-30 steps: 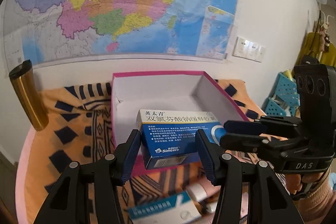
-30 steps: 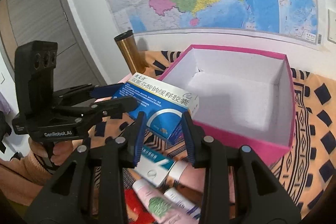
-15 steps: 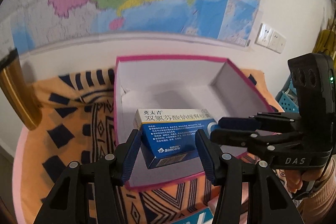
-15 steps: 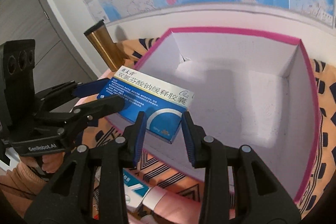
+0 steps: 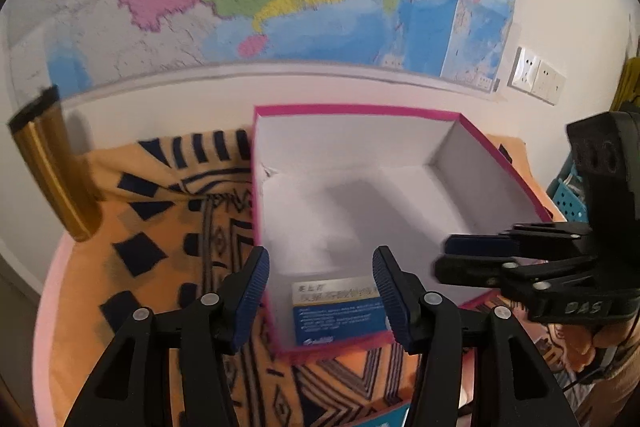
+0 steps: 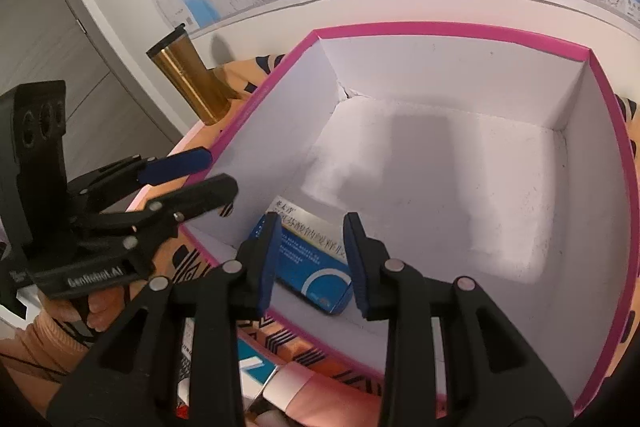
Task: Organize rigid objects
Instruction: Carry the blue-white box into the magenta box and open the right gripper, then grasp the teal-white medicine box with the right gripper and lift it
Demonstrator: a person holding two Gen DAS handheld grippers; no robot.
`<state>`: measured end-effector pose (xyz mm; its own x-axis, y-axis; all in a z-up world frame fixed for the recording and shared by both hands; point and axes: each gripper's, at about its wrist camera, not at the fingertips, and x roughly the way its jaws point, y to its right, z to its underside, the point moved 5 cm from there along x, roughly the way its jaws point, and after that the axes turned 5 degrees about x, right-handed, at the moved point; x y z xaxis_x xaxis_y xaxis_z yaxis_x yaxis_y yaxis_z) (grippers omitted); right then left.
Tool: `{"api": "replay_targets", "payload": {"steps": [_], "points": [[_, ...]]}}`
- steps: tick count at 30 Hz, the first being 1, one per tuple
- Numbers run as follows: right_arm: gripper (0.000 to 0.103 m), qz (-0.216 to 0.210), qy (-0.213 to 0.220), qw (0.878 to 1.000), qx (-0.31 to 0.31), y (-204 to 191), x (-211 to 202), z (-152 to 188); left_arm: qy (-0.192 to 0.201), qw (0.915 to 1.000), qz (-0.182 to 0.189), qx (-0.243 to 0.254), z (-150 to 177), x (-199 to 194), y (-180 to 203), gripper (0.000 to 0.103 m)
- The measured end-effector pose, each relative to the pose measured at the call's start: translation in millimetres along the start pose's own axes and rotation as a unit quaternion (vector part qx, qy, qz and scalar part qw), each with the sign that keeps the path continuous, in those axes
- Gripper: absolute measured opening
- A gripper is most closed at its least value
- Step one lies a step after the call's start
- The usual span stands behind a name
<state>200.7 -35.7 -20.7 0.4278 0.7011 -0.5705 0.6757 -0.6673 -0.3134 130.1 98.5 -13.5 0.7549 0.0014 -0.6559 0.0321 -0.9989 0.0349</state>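
A blue and white medicine box (image 5: 338, 311) lies flat on the floor of the pink box (image 5: 360, 109), in its near left corner. It also shows in the right wrist view (image 6: 310, 263). My left gripper (image 5: 320, 291) is open above it, with its jaws apart and empty. My right gripper (image 6: 310, 255) is open too, over the same medicine box inside the pink box (image 6: 460, 27). Each gripper shows in the other's view, the right one (image 5: 480, 259) at the pink box's right rim, the left one (image 6: 188, 175) at its left rim.
A gold tumbler (image 5: 56, 171) stands at the back left on the orange patterned cloth (image 5: 160, 247). Another blue and white packet (image 6: 252, 367) and pink tubes (image 6: 304, 383) lie on the cloth in front of the pink box. A map hangs on the wall behind.
Both grippers carried the medicine box over the pink box, then opened. The medicine box dropped to the pink box's floor.
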Motion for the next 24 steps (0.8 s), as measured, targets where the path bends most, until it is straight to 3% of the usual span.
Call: {"api": "replay_targets", "payload": {"steps": [6,16,24], "points": [[0.035,-0.014,0.026,0.999,-0.021,-11,-44,21,0.023,0.9991,0.032,-0.018,16,-33,-2,0.059],[0.036,0.009,0.073,0.997,-0.005,7,-119,53,-0.002,0.9995,0.032,0.004,61,-49,16,0.059],[0.036,-0.01,0.036,0.999,-0.036,-16,-119,89,-0.039,0.9989,0.025,-0.007,99,-47,14,0.059]]}}
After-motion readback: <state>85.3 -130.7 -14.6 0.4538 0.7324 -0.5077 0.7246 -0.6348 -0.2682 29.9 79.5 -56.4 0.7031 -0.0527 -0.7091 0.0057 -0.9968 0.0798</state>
